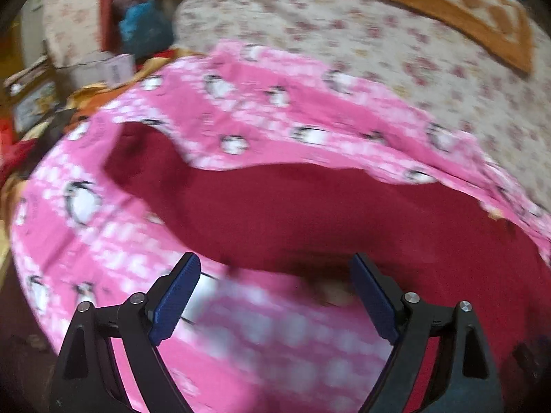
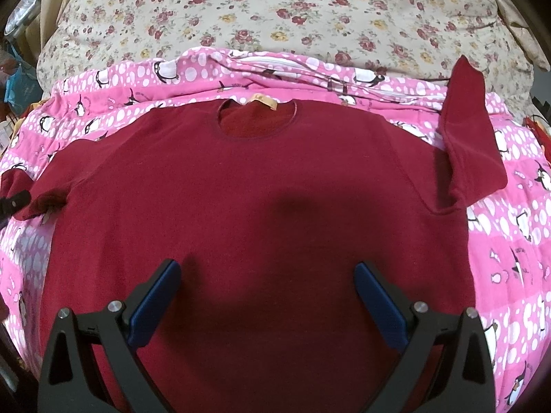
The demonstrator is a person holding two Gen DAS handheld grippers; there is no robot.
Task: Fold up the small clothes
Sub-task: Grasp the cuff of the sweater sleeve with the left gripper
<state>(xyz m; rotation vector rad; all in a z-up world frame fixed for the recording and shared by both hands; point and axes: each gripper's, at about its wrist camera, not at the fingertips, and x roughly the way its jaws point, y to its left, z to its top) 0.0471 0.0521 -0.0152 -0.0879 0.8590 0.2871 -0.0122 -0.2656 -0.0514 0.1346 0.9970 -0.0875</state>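
A dark red small sweater point(image 2: 261, 179) lies flat, neck away from me, on a pink penguin-print blanket point(image 2: 509, 241). Its right sleeve point(image 2: 468, 130) is folded upward; its left sleeve point(image 2: 48, 192) is bunched at the left edge. My right gripper point(image 2: 267, 296) is open and empty above the sweater's lower body. In the left wrist view, my left gripper point(image 1: 275, 292) is open over the sweater's point(image 1: 344, 213) left side, where it meets the pink blanket point(image 1: 103, 227). This view is blurred. A dark piece of the left gripper shows at the right wrist view's left edge point(image 2: 10, 203).
A floral bedspread point(image 2: 275, 17) lies beyond the blanket. An orange patterned cushion point(image 1: 461, 10) sits at the far right in the left wrist view. Boxes, a blue bag point(image 1: 144, 24) and clutter stand off the bed's left side.
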